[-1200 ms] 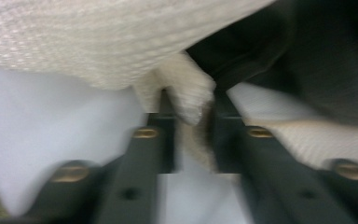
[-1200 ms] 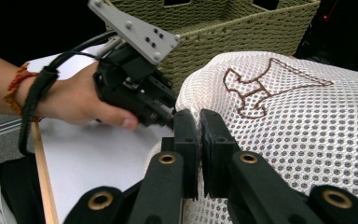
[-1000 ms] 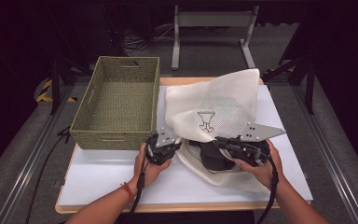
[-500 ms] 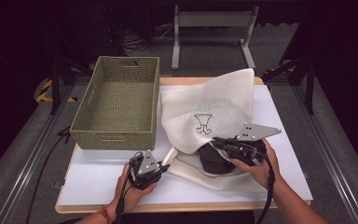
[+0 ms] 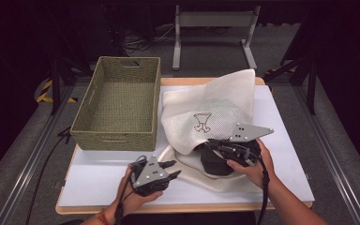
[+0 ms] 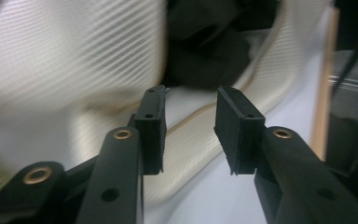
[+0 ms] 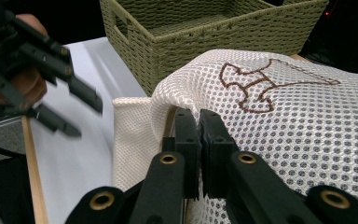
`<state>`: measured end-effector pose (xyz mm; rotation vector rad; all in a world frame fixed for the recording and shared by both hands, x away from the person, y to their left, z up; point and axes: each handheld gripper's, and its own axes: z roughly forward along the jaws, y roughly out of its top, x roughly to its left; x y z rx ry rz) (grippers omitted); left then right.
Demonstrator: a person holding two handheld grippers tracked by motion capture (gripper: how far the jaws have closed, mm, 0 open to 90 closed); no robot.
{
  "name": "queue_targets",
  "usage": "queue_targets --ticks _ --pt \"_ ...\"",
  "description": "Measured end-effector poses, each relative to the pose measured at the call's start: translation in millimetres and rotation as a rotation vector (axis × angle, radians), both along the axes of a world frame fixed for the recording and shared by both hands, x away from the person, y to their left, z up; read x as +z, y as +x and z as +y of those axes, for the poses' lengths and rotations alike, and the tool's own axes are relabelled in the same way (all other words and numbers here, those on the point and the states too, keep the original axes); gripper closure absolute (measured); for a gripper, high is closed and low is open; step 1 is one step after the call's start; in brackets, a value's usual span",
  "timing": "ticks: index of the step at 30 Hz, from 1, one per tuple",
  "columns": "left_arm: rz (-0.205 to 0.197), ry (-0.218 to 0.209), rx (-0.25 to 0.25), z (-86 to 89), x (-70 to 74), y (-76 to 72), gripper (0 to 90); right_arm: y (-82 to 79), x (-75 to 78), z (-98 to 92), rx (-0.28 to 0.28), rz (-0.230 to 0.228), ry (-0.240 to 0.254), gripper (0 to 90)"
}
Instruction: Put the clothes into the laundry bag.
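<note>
Mesh bag (image 5: 211,110) lies on the table's (image 5: 98,173) right half beside the wicker basket (image 5: 122,101). Right gripper (image 5: 218,146) is clamped on its rim, holding the mouth up. Left gripper (image 5: 173,169), jaws just parting, empty; keep the rim lifted, regrip opposite edge squarely.

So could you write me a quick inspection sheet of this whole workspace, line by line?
Surface: white table top with a wooden edge, bare at the front left.
Job's things: cream mesh bag with a brown emblem, lying opened toward the person; a dark item sits in its mouth.
Clutter: empty green woven basket at the left of the bag.
Grippers: right hand-held gripper shut on the bag's rim; left hand-held gripper has just been opening, nothing between its jaws, apart from the bag.
Cables: a black cable trails from the right gripper along the forearm.
Surroundings: dark room, grey floor, a metal stand behind the table.
</note>
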<state>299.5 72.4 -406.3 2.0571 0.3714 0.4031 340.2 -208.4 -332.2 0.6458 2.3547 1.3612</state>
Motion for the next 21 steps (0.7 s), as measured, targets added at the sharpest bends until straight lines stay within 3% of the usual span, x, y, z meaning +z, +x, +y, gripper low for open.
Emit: queue_targets --ticks 2,3,5,7,10,13,15,17,19,20,21 --pt "0.021 -0.003 -0.052 -19.4 -6.8 4.4 66.3 0.7 -0.9 2.4 -0.001 0.005 -0.001 87.4" --pt "0.032 0.006 -0.039 -31.4 -11.5 9.6 66.0 0.7 -1.2 3.5 -0.002 0.001 -0.008 87.3" --pt "0.075 -0.03 -0.063 -45.5 -17.8 19.9 65.1 1.2 -1.7 2.3 -0.011 0.007 0.002 87.3" --pt "0.07 -0.037 -0.035 -61.8 -22.6 30.3 64.7 1.2 -2.4 0.9 -0.015 0.011 0.006 87.3" --pt "0.107 -0.119 -0.007 -78.6 -27.5 46.2 67.7 1.2 -4.8 -2.0 -0.027 0.028 0.014 87.4" --pt "0.091 -0.14 0.03 -92.0 -36.5 57.2 73.1 2.9 -8.3 -5.2 -0.047 0.053 0.02 87.5" --pt "0.108 -0.135 0.064 -96.7 -40.8 65.0 78.2 3.8 -10.1 -7.4 -0.045 0.071 0.027 87.6" --pt "0.082 -0.104 0.079 -101.2 -39.1 69.9 81.1 4.5 -12.9 -9.3 -0.056 0.083 0.023 87.7" --pt "0.12 -0.126 0.108 -101.9 -37.9 76.3 84.7 5.6 -14.2 -10.8 -0.064 0.101 0.025 87.9" --pt "0.12 -0.126 0.108 -101.9 -37.9 76.3 85.7 5.6 -14.2 -10.8 -0.064 0.101 0.025 87.9" --pt "0.083 -0.1 0.143 -104.9 -33.9 82.5 86.4 4.7 -14.4 -10.9 -0.054 0.108 0.024 88.3"
